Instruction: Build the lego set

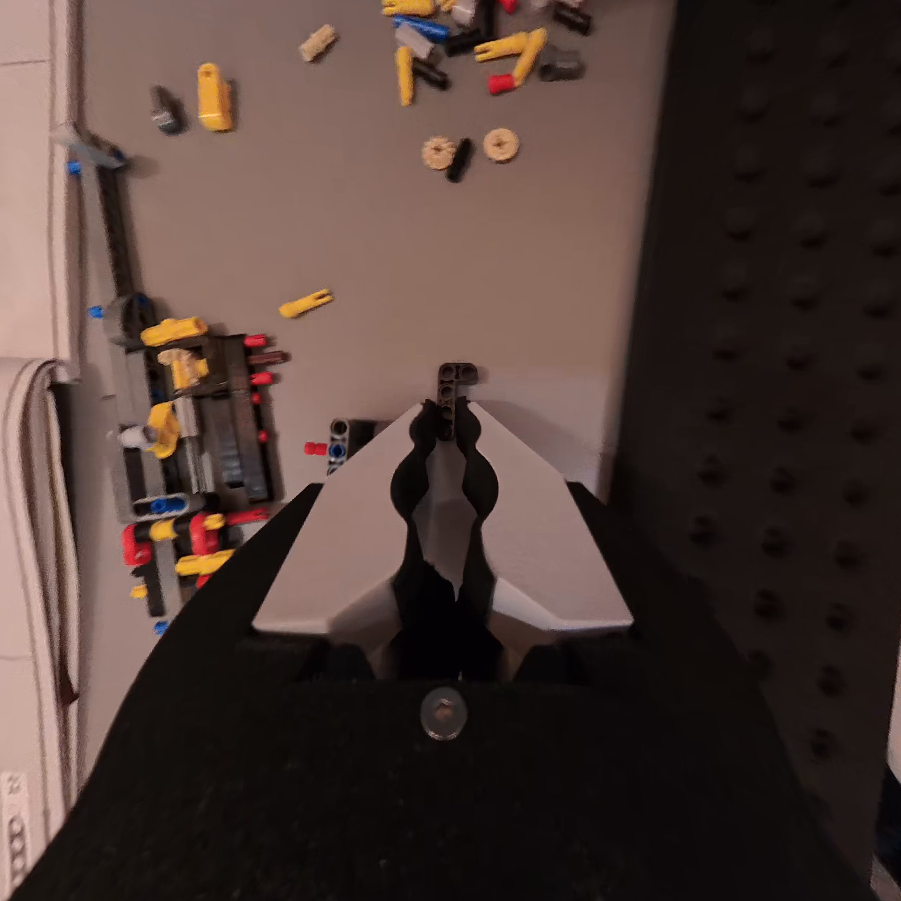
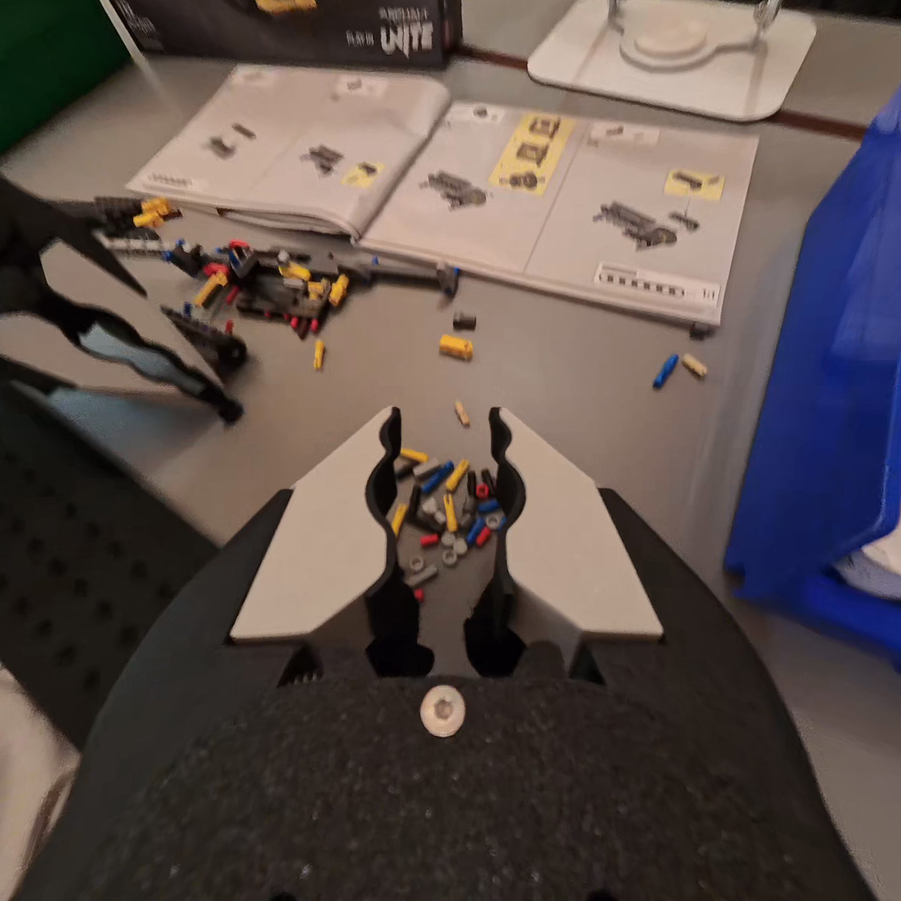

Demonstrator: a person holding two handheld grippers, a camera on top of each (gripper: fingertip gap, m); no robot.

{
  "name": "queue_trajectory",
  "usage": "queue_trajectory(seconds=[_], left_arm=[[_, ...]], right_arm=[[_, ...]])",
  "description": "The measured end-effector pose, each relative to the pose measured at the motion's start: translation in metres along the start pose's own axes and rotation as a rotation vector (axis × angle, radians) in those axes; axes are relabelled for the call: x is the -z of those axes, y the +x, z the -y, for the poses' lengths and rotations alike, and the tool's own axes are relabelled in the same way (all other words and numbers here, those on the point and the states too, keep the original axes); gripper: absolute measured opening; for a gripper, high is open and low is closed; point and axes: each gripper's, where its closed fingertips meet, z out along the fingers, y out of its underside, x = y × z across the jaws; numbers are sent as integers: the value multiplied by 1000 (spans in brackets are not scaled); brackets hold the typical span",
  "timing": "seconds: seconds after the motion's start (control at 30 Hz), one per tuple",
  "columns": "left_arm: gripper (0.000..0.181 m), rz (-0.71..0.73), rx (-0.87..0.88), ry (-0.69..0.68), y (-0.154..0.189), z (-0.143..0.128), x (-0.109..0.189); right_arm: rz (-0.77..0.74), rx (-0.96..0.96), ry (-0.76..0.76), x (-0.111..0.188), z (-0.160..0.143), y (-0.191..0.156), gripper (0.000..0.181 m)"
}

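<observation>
My left gripper is shut on a small black L-shaped beam with holes and holds it above the grey table. The half-built model, black and grey with yellow, red and blue parts, lies to its left. It also shows in the right wrist view. My right gripper is open and empty above a pile of small loose pieces that shows between its fingers. The left gripper shows at the left of the right wrist view, close to the model.
An open instruction booklet lies behind the model, with the set's box and a white tray beyond. A blue bin stands at right. Loose pieces lie scattered, including a yellow block. A dark studded mat borders the table. My hands' fingertips stand some 20 centimetres from each other. The yellow block is about 11 centimetres from my right fingertips. Seen from the left wrist view as well.
</observation>
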Motion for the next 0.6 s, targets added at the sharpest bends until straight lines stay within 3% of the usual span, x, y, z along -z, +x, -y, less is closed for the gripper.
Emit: queue_trajectory(seconds=[0.1, 0.2, 0.33, 0.6], left_arm=[[7, 2, 23, -1, -7, -2, 4], [7, -50, 20, 28, 4, 4, 2], [7, -12, -5, -10, 3, 1, -5], [29, 6, 35, 67, 4, 11, -2]], right_arm=[[-29, 41, -80, 7, -21, 2, 37], [69, 24, -113, 7, -36, -10, 33], [143, 68, -193, 5, -59, -20, 31], [177, 240, -210, -24, -58, -59, 21]])
